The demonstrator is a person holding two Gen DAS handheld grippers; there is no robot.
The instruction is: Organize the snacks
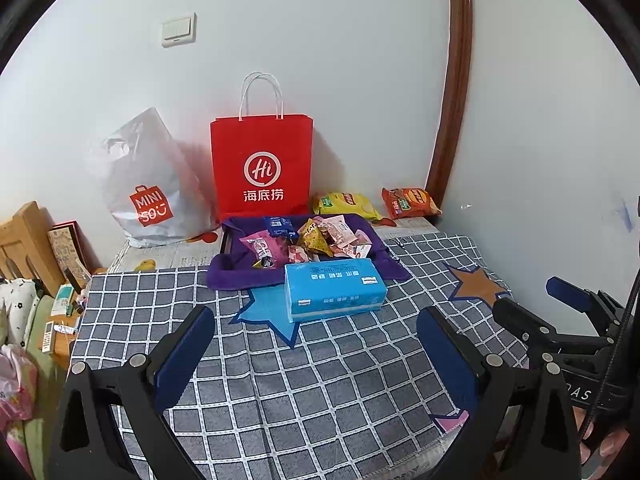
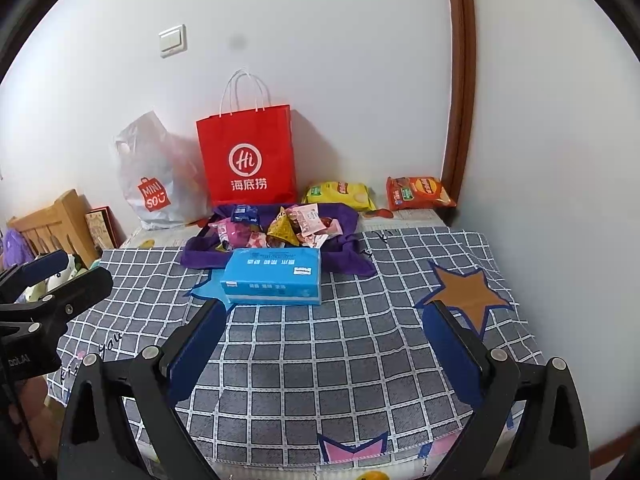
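My left gripper (image 1: 316, 340) and right gripper (image 2: 326, 334) both spread wide, empty, short of tissue box (image 1: 334, 294). Small snack packets (image 1: 316, 236) heaped just behind box on purple cloth (image 1: 240, 276): light, crinkly, slippery; I'd pinch sealed edges. Chip bags (image 1: 346, 204) farther behind: puffy, crushable.

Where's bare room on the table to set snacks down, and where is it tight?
Free: the checked cloth between the grippers and the tissue box, and right of the box around the brown star. Crowded: the purple tray piled with snacks, and the back edge with both bags and chip packets.
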